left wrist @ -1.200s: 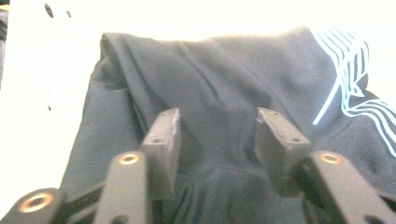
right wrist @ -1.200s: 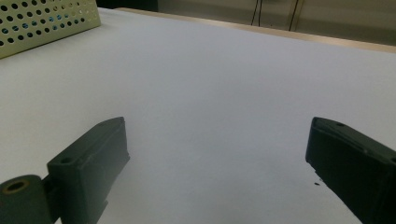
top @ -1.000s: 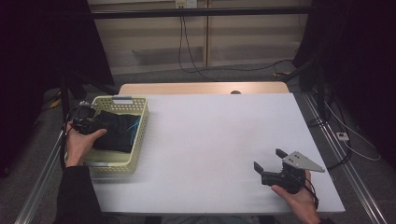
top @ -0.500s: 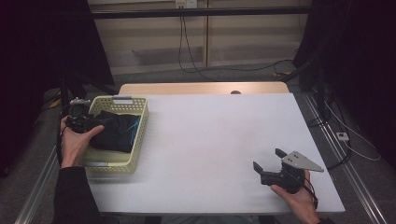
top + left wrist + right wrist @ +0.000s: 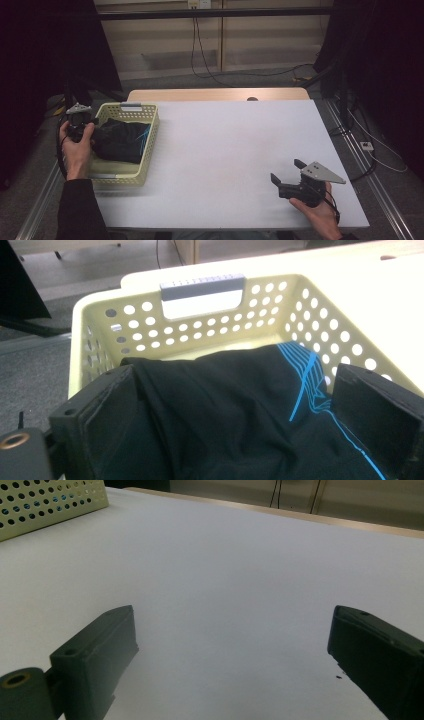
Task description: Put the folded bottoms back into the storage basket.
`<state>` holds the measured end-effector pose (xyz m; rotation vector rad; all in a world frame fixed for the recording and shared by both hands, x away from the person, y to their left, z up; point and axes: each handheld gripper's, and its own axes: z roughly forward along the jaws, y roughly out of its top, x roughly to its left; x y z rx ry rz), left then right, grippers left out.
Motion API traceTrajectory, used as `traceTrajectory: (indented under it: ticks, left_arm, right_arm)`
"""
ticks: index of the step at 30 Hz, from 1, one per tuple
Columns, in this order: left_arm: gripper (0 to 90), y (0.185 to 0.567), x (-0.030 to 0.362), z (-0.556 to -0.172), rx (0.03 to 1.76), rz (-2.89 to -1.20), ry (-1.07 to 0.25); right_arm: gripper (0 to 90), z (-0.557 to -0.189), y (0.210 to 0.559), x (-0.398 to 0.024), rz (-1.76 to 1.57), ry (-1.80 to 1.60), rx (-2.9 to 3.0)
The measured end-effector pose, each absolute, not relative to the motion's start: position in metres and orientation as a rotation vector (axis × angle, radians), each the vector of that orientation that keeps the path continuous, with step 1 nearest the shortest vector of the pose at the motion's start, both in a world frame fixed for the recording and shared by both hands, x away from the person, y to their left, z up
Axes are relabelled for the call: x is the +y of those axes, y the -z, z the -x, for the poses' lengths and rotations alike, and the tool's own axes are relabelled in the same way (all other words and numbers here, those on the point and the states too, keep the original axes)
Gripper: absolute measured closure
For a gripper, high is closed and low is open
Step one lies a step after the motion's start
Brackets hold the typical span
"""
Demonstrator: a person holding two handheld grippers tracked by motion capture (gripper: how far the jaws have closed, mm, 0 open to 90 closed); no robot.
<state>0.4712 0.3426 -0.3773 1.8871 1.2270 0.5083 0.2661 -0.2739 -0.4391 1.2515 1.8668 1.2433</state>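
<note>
The black garment [image 5: 235, 415], with thin blue lines on it, lies heaped inside the pale yellow basket [image 5: 150, 145] at about nine o'clock on the white table [image 5: 225, 150]. The left gripper [image 5: 235, 425] has its jaws spread wide; they have just been opening, and the cloth bulges up between them without either pad pressing on it. At about four o'clock, the right gripper [image 5: 290, 175] rests low over bare tabletop, jaws apart and empty, well away from the basket. The likely trouble is snagging: since the fabric sits between the left jaws and drapes against the jaw at seven o'clock in the left gripper view, drawing the hand back could drag a fold over the basket's rim. The basket looks light, so a caught fold might also tip or slide it toward the table's nine o'clock edge, which is close. Lifting straight up before moving sideways seems the safer course.
</note>
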Motion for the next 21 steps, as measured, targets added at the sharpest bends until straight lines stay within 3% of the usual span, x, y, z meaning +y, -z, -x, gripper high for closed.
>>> traceTrajectory:
  ticks: [11, 14, 21]
  left_arm:
    - [5.0, 0.371, 0.342, -0.468, 1.215, -1.872, -0.536]
    - [5.0, 0.369, 0.346, -0.467, 1.197, -1.902, -0.481]
    - [5.0, 0.359, 0.35, -0.456, 1.192, -1.864, -0.593]
  right_arm:
    - [5.3, -0.268, 0.44, -0.276, -1.273, -1.236, 1.857]
    - [5.4, -0.268, 0.44, -0.275, -1.275, -1.235, 1.856]
    - [5.2, -0.269, 0.44, -0.275, -1.277, -1.232, 1.852]
